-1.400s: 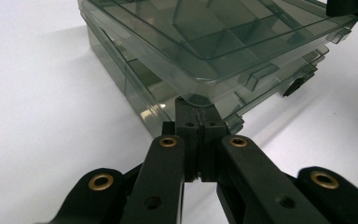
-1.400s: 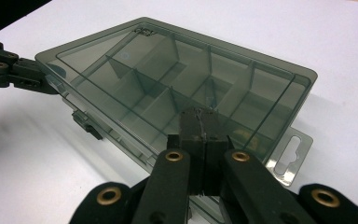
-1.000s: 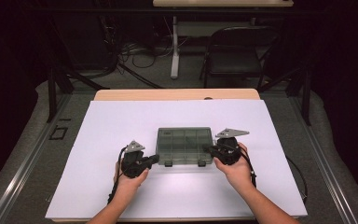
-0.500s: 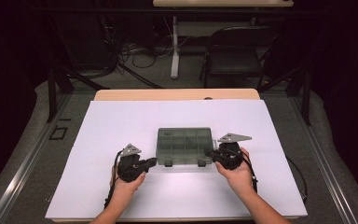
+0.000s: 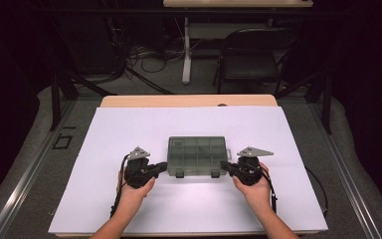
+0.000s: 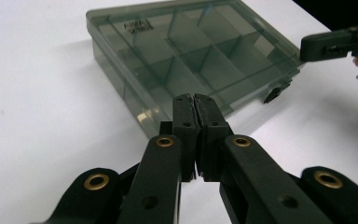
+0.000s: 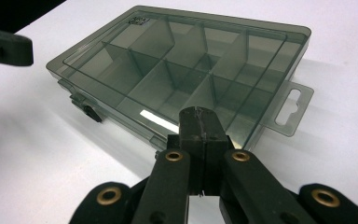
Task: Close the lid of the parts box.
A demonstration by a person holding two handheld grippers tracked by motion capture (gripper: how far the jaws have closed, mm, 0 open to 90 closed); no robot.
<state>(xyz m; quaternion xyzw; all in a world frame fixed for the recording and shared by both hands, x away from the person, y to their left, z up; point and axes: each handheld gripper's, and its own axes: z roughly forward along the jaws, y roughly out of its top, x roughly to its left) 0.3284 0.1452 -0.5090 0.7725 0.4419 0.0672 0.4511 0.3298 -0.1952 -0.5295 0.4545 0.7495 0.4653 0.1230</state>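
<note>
A smoky clear compartment box (image 5: 197, 155) lies shut and flat on the white sheet (image 5: 189, 209), with a hang tab (image 7: 291, 108) on one side and small latches (image 7: 91, 113) on its near edge. My left gripper (image 5: 162, 167) is shut, its tips at the box's near left corner. My right gripper (image 5: 225, 166) is shut too, at the near right corner. In the left gripper view the closed tips (image 6: 196, 100) overlap the box (image 6: 191, 51). In the right gripper view the shut gripper (image 7: 198, 115) overlaps the lid (image 7: 182, 70). Whether either touches the box I cannot tell.
The white sheet covers a wooden table (image 5: 189, 101) on grey carpet. A dark chair (image 5: 251, 55) and a table leg (image 5: 186, 50) with cables stand behind it. The other gripper shows far off in each gripper view (image 6: 338, 44) (image 7: 7, 49).
</note>
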